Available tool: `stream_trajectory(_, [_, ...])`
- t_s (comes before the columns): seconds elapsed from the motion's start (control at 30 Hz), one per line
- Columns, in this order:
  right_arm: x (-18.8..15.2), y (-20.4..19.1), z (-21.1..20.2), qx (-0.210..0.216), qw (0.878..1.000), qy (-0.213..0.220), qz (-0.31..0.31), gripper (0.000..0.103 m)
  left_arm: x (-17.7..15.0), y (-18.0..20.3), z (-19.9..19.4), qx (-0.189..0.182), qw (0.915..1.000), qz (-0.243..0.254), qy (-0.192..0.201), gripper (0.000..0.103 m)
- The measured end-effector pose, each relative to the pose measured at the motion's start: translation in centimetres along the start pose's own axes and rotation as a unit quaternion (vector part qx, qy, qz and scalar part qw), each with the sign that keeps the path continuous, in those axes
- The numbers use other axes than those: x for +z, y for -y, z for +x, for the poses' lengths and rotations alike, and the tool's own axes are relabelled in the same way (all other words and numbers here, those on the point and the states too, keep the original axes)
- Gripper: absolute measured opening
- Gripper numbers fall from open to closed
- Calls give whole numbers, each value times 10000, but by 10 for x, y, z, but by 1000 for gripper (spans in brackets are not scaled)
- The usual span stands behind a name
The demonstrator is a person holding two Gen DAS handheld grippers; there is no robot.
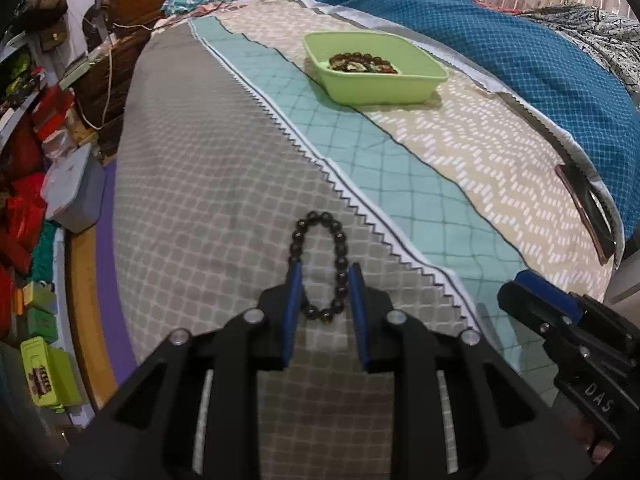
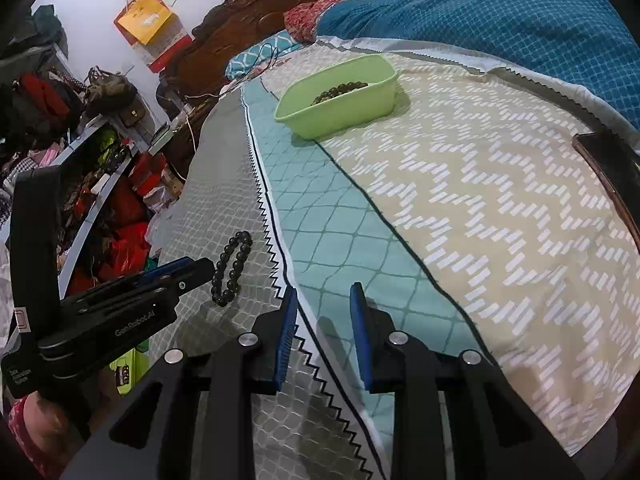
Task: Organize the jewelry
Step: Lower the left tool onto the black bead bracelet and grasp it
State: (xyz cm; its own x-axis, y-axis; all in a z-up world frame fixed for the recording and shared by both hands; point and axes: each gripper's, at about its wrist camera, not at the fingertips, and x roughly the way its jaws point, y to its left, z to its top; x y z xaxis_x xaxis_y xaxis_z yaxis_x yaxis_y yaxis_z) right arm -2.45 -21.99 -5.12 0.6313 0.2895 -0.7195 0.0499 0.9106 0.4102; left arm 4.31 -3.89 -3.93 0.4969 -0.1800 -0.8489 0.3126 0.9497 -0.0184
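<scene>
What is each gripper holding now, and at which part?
Right gripper: nothing, open. Left gripper: the black bead bracelet lies on the bedspread between its fingers; whether they press it cannot be told.

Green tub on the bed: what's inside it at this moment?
The green tub holds a heap of dark beaded jewelry, with some lighter pieces mixed in. Its near wall hides the bottom, so whatever lies under the heap cannot be seen.
</scene>
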Motion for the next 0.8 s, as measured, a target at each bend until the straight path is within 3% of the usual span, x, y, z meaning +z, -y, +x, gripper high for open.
stream_trajectory(0.63, [2, -5, 6, -79, 9999, -134, -53, 0, -11, -24, 10, 45, 9997, -179, -134, 23])
stream_trajectory(0.8, [11, -17, 16, -29, 9994, -209, -290, 0, -11, -46, 12, -490, 9968, -623, -112, 23])
